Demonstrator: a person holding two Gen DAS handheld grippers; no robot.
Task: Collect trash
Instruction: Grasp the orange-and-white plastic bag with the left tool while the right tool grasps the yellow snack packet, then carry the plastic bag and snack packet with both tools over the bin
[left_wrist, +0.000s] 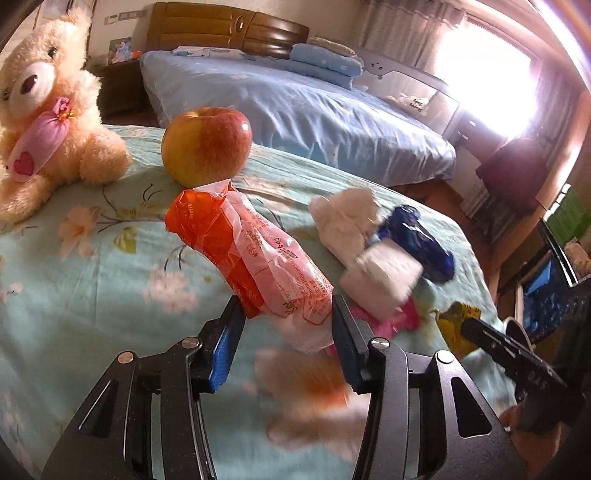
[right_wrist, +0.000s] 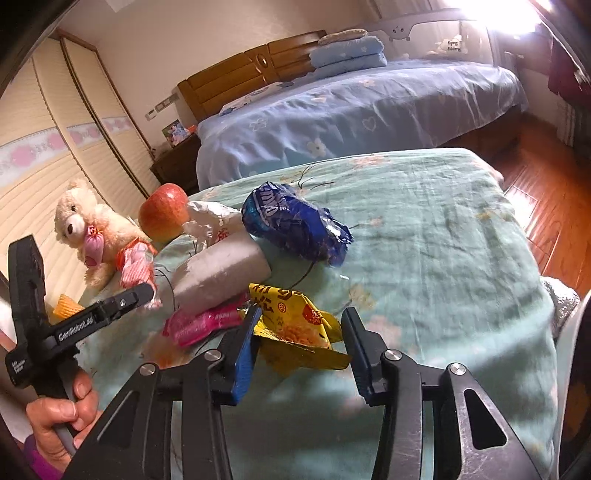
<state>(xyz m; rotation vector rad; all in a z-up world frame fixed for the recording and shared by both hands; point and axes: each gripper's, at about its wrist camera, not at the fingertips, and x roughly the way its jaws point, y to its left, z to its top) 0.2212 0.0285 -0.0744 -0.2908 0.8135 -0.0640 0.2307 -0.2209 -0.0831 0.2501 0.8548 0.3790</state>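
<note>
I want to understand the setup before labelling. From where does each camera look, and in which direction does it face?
Left wrist: sits on the left gripper, looks along its fingers at the orange bag between them.
Right wrist: sits on the right gripper, looks at the yellow wrapper; a hand shows.
Shared: apple, teddy bear, blue wrapper.

Teddy bear (left_wrist: 48, 110) cut off at left edge.

Apple (left_wrist: 207, 146) and teddy bear (left_wrist: 48, 107) block behind wrappers (left_wrist: 413, 236).
</note>
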